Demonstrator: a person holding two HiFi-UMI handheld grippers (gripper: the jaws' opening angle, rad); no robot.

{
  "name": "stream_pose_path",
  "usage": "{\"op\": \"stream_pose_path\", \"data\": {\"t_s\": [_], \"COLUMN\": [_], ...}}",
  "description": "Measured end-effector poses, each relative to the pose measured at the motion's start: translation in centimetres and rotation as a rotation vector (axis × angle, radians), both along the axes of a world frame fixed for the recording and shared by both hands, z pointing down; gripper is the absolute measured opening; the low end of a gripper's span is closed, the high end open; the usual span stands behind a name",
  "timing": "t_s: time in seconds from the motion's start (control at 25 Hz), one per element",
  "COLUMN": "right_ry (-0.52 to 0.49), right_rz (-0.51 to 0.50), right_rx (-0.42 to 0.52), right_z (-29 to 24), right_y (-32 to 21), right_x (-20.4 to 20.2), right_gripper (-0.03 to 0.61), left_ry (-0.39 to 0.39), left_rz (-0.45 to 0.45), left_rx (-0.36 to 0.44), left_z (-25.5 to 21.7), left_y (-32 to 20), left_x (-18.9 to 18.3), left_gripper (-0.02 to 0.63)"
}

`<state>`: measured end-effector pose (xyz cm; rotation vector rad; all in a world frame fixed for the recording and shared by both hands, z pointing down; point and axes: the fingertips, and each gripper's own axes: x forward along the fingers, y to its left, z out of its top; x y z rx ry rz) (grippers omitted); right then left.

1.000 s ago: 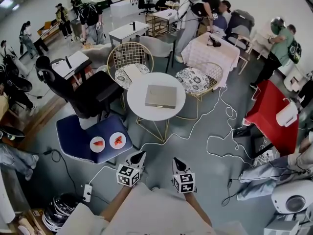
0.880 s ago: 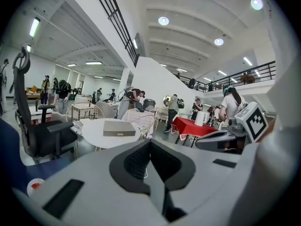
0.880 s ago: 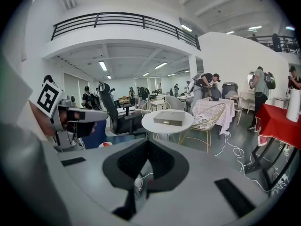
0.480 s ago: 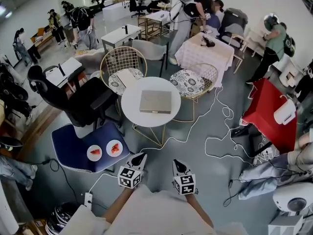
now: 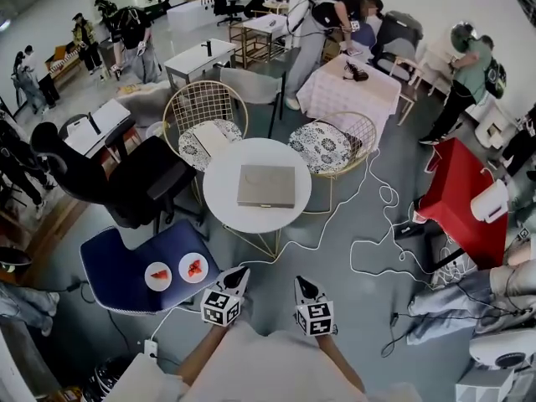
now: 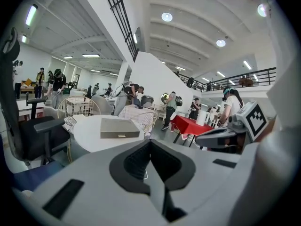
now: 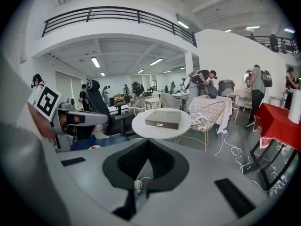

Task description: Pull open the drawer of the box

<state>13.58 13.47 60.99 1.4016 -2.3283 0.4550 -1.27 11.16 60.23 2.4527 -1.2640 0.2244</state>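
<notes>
Round white counter (image 5: 219,201) carries a flat grey rectangular box (image 5: 266,186), drawer closed. Left claw (image 5: 240,271) and right claw (image 5: 301,281) hang well short of it, both pinched together, empty.

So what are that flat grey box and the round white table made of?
Flat grey box: matte and sharp-edged, possibly cardboard or painted wood. Round white table: smooth white top, maybe laminate, on thin gold legs, likely metal.
</notes>
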Motion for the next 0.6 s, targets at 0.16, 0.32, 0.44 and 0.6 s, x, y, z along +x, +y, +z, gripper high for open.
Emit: {"op": "stream_pose_path", "data": {"t_s": [0.16,0.32,0.44,0.6], "right_ry": [0.014,0.021,0.022,0.023], "right_rz": [0.016,0.043,0.056,0.068], "right_rx": [-0.017,-0.027,-0.024,-0.019], "right_z": [0.0,-0.5,-1.2,-1.8], "right_y": [-3.1,-7.7,-11.1,-15.4], "right_x": [-1.1,-3.0,-4.3,-6.1], "right_gripper": [0.015,0.015,0.015,0.015], "left_ry": [0.009,0.014,0.011,0.009], "left_rz": [0.026,0.061,0.079,0.099], "left_rx": [-0.013,-0.012,-0.011,-0.006], "left_z": [0.1,-0.8,-1.4,-1.9], "left_y": [-3.6,-8.7,-12.3,-16.5], "left_x": [-0.8,-2.4,-3.5,-5.2], "left_gripper": [0.012,0.011,0.011,0.011]}}
